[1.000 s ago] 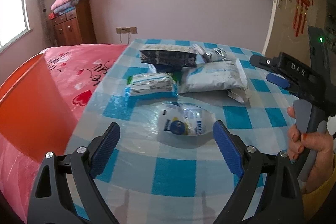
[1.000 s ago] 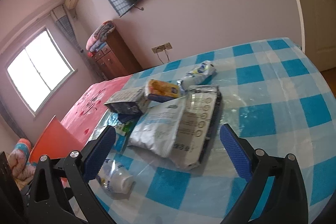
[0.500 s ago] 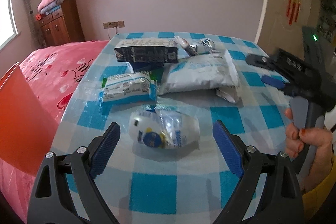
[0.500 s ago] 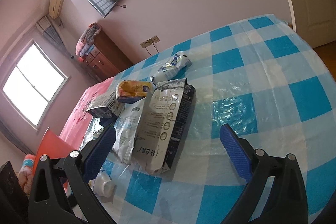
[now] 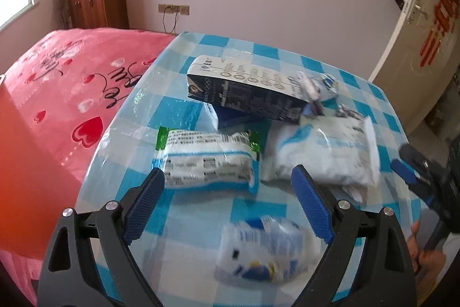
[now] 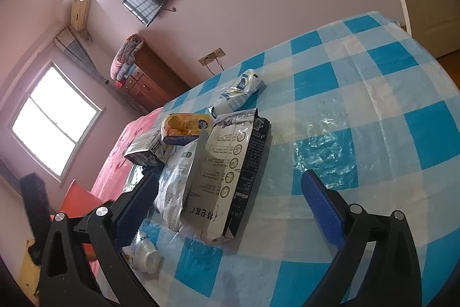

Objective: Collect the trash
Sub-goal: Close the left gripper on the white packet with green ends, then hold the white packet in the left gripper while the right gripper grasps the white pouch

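Checked blue-and-white table (image 5: 198, 263), trash all uncollected, none lifted, none in either tool. Left gripper (image 5: 228, 207) wide open, empty, poised over a crumpled white-and-blue wrapper (image 5: 260, 252) lying flat on the cloth between and just below the jaws; pads not touching it, picture blurred there. Beyond: white packet with green ends (image 5: 207, 160), puffy white bag (image 5: 325, 154) beside it on the right, dark carton (image 5: 244, 94) propped on a blue item further back, small crumpled pieces behind that. Right gripper (image 6: 230, 200) likewise spread wide, nothing between the pads, hanging over the near end of a flattened black-and-white pouch (image 6: 230, 177) that overlaps the white bag (image 6: 175, 183); yellow snack packet (image 6: 184, 128) and a white-blue wrapper (image 6: 238, 94) further off, small crumpled bottle-like piece (image 6: 145, 252) near the left finger. Orange container (image 5: 26, 163) at table's left edge, beside the pink bedspread (image 5: 72, 76), probably the bin; contents out of view. Judged progress: at the very start, first pickup pending. Left to do: close on nearest wrapper, carry to bin, repeat for roughly eight remaining pieces.
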Available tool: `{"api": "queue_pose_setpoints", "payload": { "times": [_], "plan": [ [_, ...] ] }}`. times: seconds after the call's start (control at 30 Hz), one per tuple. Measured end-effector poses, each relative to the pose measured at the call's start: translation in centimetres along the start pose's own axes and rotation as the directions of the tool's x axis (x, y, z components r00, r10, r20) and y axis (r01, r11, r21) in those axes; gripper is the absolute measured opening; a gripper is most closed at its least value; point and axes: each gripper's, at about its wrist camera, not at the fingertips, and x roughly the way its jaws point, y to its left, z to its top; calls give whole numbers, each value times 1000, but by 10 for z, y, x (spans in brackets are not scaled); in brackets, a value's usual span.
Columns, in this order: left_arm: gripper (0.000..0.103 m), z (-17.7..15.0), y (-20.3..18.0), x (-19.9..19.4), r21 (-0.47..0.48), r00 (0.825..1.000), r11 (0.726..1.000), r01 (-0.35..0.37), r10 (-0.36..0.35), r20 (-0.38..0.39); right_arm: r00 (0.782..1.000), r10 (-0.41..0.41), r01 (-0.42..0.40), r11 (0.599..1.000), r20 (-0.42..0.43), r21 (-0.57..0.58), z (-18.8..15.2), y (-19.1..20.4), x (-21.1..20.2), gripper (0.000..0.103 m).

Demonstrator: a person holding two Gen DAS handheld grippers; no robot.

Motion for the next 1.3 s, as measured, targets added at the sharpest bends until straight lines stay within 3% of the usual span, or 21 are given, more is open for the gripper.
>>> {"api": "queue_pose_setpoints", "payload": {
  "times": [0.33,0.53,0.67,0.9,1.07,1.3],
  "plan": [
    [90,9,14,39,23,996,998,-51,53,-78,999,32,-32,999,-15,-4,-1,1,4,98],
    [90,12,8,51,88,993,994,-65,74,-98,999,37,-38,999,-34,-26,-3,6,8,98],
    [90,16,8,55,83,993,995,-62,70,-98,998,34,-36,998,-45,-42,-4,10,10,98],
    [75,12,-1,53,90,992,992,-84,92,-84,998,27,-28,999,-52,-34,-5,8,11,98],
    [74,4,-17,49,120,994,991,-51,62,-89,999,17,-18,1000,-34,-10,-2,0,8,98],
    [74,-19,-51,37,175,994,984,39,-21,-104,999,-54,54,998,-3,28,3,-13,1,98]
  ]
}}
